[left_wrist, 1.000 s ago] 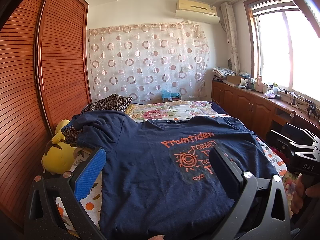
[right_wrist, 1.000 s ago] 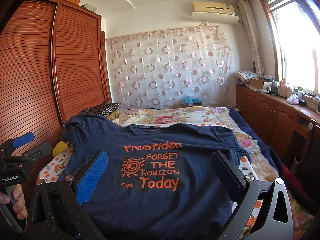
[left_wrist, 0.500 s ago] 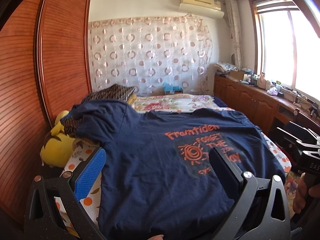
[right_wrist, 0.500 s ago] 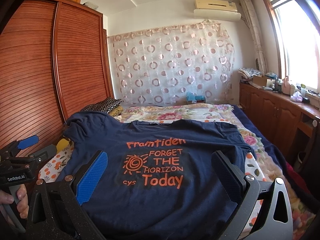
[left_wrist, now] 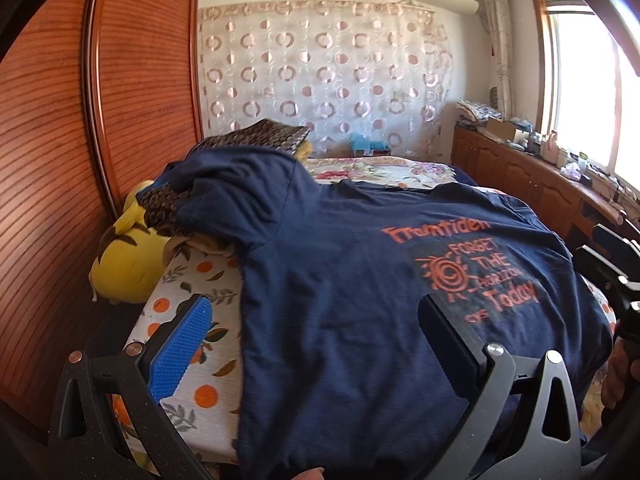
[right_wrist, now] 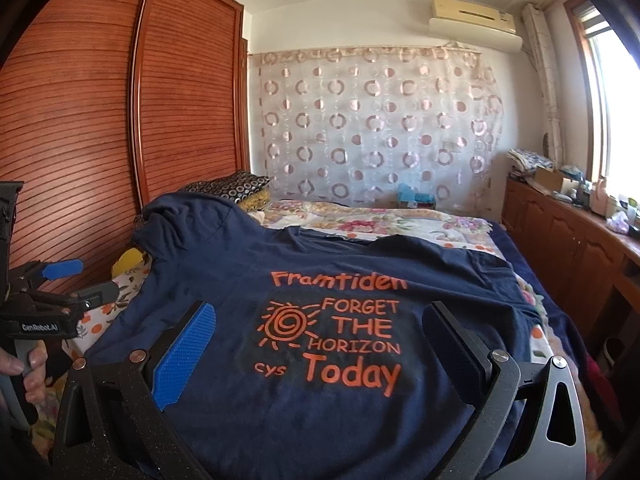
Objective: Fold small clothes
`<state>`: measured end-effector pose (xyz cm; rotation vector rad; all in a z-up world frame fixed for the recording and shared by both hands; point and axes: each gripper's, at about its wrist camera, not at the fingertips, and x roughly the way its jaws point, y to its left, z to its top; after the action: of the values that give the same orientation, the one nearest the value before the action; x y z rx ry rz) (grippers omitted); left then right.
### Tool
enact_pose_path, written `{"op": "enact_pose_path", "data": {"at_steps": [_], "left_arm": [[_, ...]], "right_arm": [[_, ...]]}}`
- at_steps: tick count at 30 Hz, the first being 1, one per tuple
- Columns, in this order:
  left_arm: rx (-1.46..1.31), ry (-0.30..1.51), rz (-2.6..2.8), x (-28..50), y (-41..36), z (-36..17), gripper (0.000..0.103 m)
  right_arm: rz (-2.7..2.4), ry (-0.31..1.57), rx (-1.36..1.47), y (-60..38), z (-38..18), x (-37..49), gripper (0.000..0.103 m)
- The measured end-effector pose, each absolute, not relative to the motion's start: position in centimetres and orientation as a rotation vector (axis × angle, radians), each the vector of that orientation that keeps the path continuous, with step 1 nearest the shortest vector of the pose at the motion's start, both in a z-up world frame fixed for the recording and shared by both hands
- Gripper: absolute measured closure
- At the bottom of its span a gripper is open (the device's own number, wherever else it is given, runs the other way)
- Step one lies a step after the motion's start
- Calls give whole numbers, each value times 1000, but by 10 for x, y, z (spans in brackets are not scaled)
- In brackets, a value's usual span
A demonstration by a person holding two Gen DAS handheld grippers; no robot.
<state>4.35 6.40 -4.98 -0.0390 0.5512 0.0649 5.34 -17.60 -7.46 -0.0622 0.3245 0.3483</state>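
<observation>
— Since a moment ago both cameras have come lower and nearer over the bed, so the navy T-shirt (right_wrist: 280, 280) fills more of each view. How do the tools stand?

— Nearest, the left gripper (left_wrist: 316, 340) has its two fingers spread wide, holding nothing; its blue pad (left_wrist: 182, 348) hangs over the orange-print sheet (left_wrist: 200, 280) and its black finger over the shirt's lower part. The right gripper (right_wrist: 320, 344) is spread wide too, empty, both fingers above the shirt either side of the orange print.

— And the shirt itself?

— It lies front up, spread across the near part of the bed, orange lettering "Framtiden, Forget the Horizon Today" with a sun. Its left sleeve is rumpled over a dark patterned pillow (left_wrist: 256, 140) at the far left. A yellow plush toy (left_wrist: 128, 256) sits wedged just beside the bed's left edge, against the slatted wooden wardrobe (right_wrist: 80, 120).

— Any hands?

— A hand grips the left tool's handle at the left rim of the right view (right_wrist: 28, 368); another hand shows at the right rim of the left view (left_wrist: 620, 364).

— Farther off?

— A floral bedspread (right_wrist: 380, 220), then a circle-patterned curtain (right_wrist: 380, 120), an air conditioner (right_wrist: 476, 20) above it, and a wooden cabinet run (right_wrist: 560, 232) under the window on the right.
</observation>
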Motion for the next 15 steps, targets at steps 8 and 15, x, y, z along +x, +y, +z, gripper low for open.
{"op": "enact_pose_path", "data": {"at_steps": [8,15], "left_arm": [[-37,580,113,59,102,-58,0],[-44,595,154,82,141,-55,0]], "right_arm": [[417,399,-129,-155,-90,102,0],[507,494,-117,-157,-81,134,0]]}}
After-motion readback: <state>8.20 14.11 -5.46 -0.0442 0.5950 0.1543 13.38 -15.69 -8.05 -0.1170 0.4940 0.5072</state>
